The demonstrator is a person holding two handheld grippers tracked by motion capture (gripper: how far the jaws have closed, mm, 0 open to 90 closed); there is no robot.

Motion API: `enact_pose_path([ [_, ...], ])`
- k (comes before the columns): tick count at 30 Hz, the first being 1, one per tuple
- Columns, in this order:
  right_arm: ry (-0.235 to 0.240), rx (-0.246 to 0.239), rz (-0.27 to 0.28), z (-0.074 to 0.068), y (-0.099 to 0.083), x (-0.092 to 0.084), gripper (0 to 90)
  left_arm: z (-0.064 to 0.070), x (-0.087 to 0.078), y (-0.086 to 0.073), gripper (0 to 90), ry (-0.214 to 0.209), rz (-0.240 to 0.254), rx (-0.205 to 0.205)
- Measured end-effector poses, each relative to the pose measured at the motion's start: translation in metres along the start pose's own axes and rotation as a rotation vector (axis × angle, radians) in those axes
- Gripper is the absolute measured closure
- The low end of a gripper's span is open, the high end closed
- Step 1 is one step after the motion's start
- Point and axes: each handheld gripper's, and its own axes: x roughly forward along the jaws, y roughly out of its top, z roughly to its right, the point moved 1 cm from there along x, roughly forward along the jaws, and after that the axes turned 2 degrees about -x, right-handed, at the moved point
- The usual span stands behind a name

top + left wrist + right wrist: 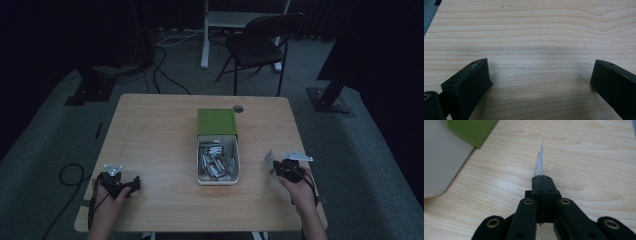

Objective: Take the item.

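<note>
On a wooden desk (pixel 150 130), two hand-held grippers flank a white tray (pixel 218 180) of small packets.
At four o'clock, the right gripper (pixel 541 178) fingers pinch a thin packet (pixel 539 162) upright; at eight o'clock, the left gripper (pixel 540 75) fingers stand wide open, empty.

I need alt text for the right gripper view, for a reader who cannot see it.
The right gripper has its black jaws shut on a thin packet standing edge-on above a wooden table. A white box with a green lid sits at upper left.
</note>
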Motion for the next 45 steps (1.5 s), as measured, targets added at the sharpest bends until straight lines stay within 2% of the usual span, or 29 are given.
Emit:
enact_pose_path([
  [6, -0.024, 0.032, -0.022, 0.014, -0.009, 0.005, 90.0, 0.0, 0.0, 0.0, 3.1, 0.0, 0.0, 0.0],
  [12, -0.068, 0.059, -0.053, 0.029, -0.021, 0.01, 90.0, 0.0, 0.0, 0.0, 3.1, 0.0, 0.0, 0.0],
  [17, -0.076, 0.084, -0.076, 0.038, -0.026, 0.012, 87.5, 0.0, 0.0, 0.0, 3.1, 0.0, 0.0, 0.0],
  [20, -0.068, 0.103, -0.08, 0.042, -0.028, 0.013, 82.8, 0.0, 0.0, 0.0, 3.1, 0.0, 0.0, 0.0],
  [26, -0.063, 0.111, -0.072, 0.049, -0.029, 0.012, 71.7, 0.0, 0.0, 0.0, 3.1, 0.0, 0.0, -0.001],
  [30, -0.07, 0.078, -0.073, 0.053, -0.03, 0.009, 59.4, 0.0, 0.0, 0.0, 3.2, 0.0, 0.0, -0.001],
  [31, -0.066, 0.074, -0.071, 0.054, -0.031, 0.008, 58.8, 0.0, 0.0, 0.0, 3.1, 0.0, 0.0, 0.0],
  [33, -0.089, 0.06, -0.06, 0.056, -0.032, 0.006, 55.8, 0.0, 0.0, 0.0, 3.2, 0.0, 0.0, -0.001],
  [36, -0.047, 0.071, -0.044, 0.056, -0.033, 0.005, 47.9, 0.0, 0.0, 0.0, 3.1, 0.0, 0.0, -0.001],
  [39, -0.021, 0.065, -0.054, 0.055, -0.033, 0.004, 38.2, 0.0, 0.0, 0.0, 3.1, -0.002, -0.001, 0.0],
  [45, -0.006, 0.078, -0.037, 0.051, -0.03, 0.004, 31.7, 0.001, 0.0, 0.0, 3.2, -0.005, -0.001, 0.004],
])
